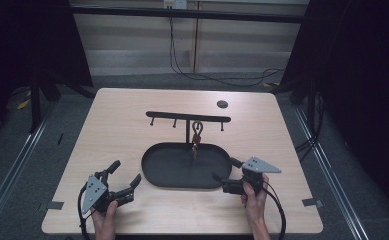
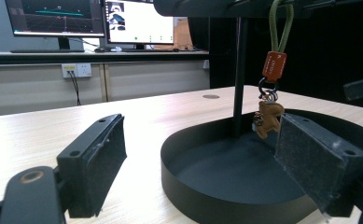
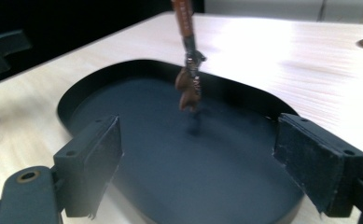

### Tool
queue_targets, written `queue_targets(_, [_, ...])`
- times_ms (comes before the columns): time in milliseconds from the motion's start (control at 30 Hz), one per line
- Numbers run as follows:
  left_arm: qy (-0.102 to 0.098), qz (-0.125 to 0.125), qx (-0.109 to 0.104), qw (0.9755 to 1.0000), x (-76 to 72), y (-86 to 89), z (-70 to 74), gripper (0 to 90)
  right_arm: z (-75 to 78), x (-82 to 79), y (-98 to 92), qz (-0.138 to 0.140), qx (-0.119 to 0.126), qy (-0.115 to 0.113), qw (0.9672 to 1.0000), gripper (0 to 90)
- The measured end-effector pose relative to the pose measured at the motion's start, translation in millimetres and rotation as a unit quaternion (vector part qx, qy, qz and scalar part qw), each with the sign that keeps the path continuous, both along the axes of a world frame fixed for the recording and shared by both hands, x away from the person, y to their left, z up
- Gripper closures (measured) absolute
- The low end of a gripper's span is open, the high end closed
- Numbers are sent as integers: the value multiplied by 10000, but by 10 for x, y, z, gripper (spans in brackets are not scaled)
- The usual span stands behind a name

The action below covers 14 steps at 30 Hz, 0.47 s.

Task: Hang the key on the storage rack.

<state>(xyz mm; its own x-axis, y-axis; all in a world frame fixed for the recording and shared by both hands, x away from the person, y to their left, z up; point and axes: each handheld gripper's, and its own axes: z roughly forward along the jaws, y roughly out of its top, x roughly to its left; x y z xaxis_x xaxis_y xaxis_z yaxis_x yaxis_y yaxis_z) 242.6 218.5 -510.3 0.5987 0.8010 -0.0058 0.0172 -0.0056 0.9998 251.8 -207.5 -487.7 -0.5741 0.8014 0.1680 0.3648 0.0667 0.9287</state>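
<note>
A black stand with a T-shaped hook bar (image 1: 188,118) rises from an oval black tray (image 1: 154,172). From the bar hangs a keychain (image 1: 196,136) with an olive loop, an orange tag (image 2: 274,66) and a small brown charm (image 2: 268,119) (image 3: 188,86) above the tray floor. My left gripper (image 1: 127,176) rests on the table left of the tray, open and empty. At the tray's right rim my right gripper (image 1: 226,170) points over the tray, open, with nothing between its jaws.
A small round hole (image 1: 222,104) lies in the tabletop at the back right. Monitors (image 2: 95,18) stand on a far desk in the left gripper view. Black curtains flank the table, and cables run along the floor behind it.
</note>
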Motion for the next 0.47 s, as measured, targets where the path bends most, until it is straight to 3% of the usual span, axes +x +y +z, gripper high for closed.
queue_targets(33, [0, 1, 1, 10000, 0, 0, 0, 160, 0, 0, 0, 0, 0, 0, 10000, 149])
queue_targets(67, [0, -1, -1, 10000, 0, 0, 0, 160, -68, -38, -13, -153, 57, -199, 9997, 144])
queue_targets(200, [-2, 0, 4, 10000, 0, 1, 0, 160, -172, -104, -14, -279, 48, -491, 9984, 141])
queue_targets(367, [-4, -1, 0, 10000, 0, 0, 0, 160, -182, -129, -6, -239, 9, -660, 9975, 139])
queue_targets(467, [-4, 0, 4, 10000, -1, 1, -1, 160, -181, -168, 30, -151, -162, -846, 9962, 138])
